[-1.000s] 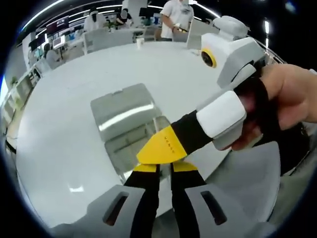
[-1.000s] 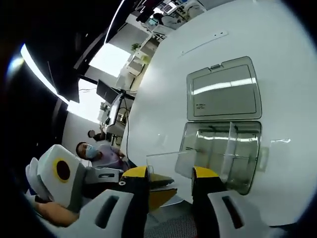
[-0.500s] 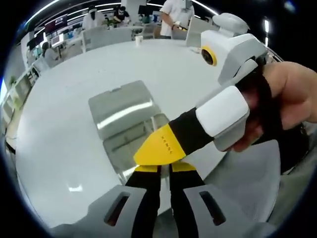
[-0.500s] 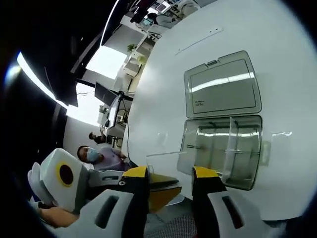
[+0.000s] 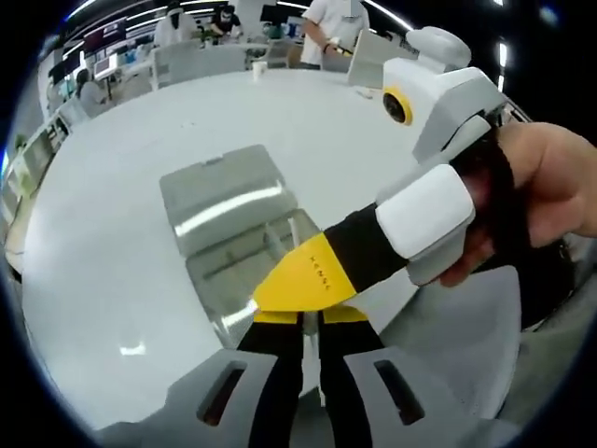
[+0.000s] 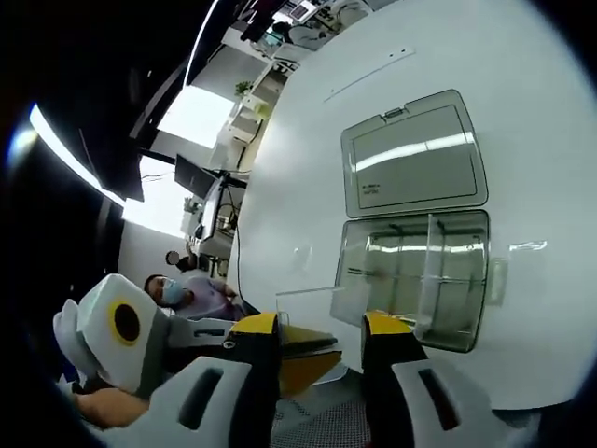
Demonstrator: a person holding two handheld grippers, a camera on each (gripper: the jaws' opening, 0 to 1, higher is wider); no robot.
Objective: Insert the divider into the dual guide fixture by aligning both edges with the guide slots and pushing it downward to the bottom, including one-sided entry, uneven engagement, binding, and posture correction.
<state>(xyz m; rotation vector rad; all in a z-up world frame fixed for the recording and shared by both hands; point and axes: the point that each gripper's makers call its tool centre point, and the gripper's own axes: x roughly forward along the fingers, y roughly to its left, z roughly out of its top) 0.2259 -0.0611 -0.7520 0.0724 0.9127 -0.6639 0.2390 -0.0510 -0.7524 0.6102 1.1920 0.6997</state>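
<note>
A clear plastic box, the guide fixture [image 6: 359,280], lies on the white table with its hinged lid [image 6: 415,159] folded flat beyond it. One clear panel [image 6: 431,271] stands upright inside it. A thin clear divider [image 6: 312,301] hovers near the box's side, above the table. My left gripper [image 5: 310,317] has its jaws nearly together, apparently pinching that divider edge-on. My right gripper [image 6: 322,327] stands open, jaws wide apart on either side of the left gripper's yellow tip [image 6: 300,362]. In the left gripper view the right gripper [image 5: 303,280] crosses over the box [image 5: 238,271] and lid [image 5: 219,196].
The round white table [image 5: 112,280] has bare room around the box. A hand [image 5: 550,177] holds the right gripper's handle. A grey surface [image 5: 466,327] lies at the table's near edge. People and desks [image 5: 326,28] stand far behind.
Both views have drifted a little. The grippers, the divider and the box keep their places relative to each other.
</note>
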